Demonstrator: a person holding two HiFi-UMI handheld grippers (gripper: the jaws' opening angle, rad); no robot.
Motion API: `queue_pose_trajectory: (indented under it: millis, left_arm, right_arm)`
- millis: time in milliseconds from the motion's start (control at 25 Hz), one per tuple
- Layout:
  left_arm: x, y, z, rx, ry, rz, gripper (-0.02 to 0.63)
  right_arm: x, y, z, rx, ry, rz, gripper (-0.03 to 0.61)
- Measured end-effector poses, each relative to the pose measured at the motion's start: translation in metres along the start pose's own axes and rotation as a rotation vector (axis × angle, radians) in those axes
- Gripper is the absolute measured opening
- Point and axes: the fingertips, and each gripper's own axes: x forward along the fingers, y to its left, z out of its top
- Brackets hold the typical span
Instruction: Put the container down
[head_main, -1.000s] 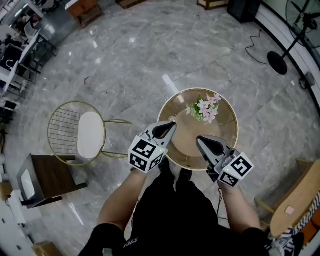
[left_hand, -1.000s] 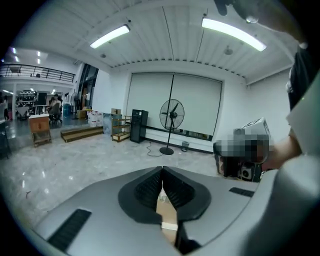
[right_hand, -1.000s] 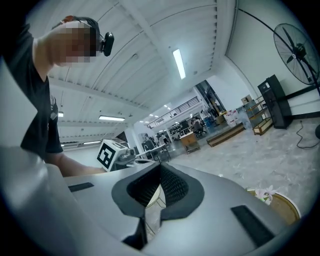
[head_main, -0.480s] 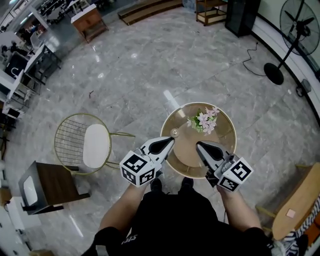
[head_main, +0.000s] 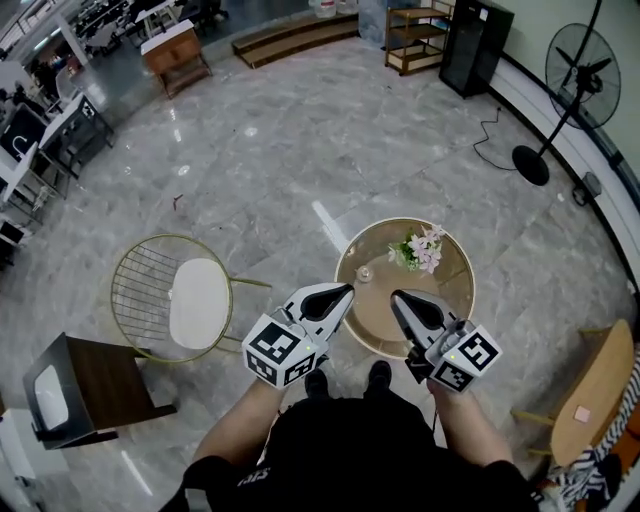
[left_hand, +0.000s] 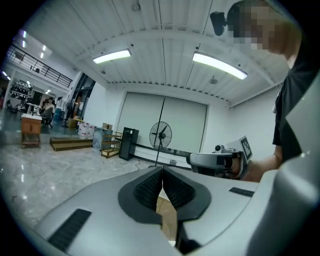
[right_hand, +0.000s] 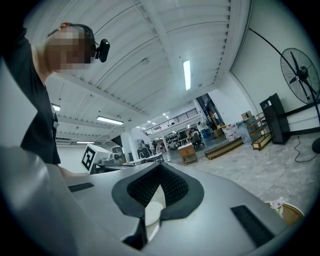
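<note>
Container: a small, pale, round thing (head_main: 364, 272) that stands on the round table (head_main: 382, 248), inside the rim on the side toward the wire chair (head_main: 135, 290).
Container axis: from overhead it shows only as a round spot. It is too small to tell its long axis or which way it points.
Container contents: cannot tell.
Left gripper (head_main: 348, 289): the jaws are pressed together with nothing between them. It is held over the table's near rim on the wire-chair side. The container shows just past its tip, apart from it.
Right gripper (head_main: 394, 296): the jaws are closed tip to tip and empty. It is held over the table's near rim, on the side away from the wire chair and beside the left gripper.
Flowers (head_main: 421, 250): a pink and white bunch with green leaves stands on the table's far part, near the container but apart from it. The vessel holding them cannot be made out.
In the way: the two gripper bodies cover the near part of the table top in the head view.
Shoes (head_main: 378, 375): the person's feet are on the floor just at the table's near rim.
Wire chair: a gold frame with a white seat pad, near the table.
Dark wooden stand (head_main: 95, 370): beyond the wire chair, well apart from the table.
Standing fan (head_main: 575, 65): well beyond the table's far side.
Light wooden seat (head_main: 590, 395): well apart from the table, opposite the wire chair.
</note>
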Motion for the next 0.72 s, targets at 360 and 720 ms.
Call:
queue_pose_trajectory:
  millis: [360,720]
  left_arm:
    - [-0.077,0.014,-0.003,0.031,0.006,-0.032,0.017]
    - [-0.080,-0.005,0.010,0.113,-0.038,0.147,0.017]
  right_arm:
    - [0.037,0.088,-0.014,-0.165,0.119,0.011,0.012]
    - [-0.031,0.076,0.045,-0.064,-0.162,-0.105,0.012]
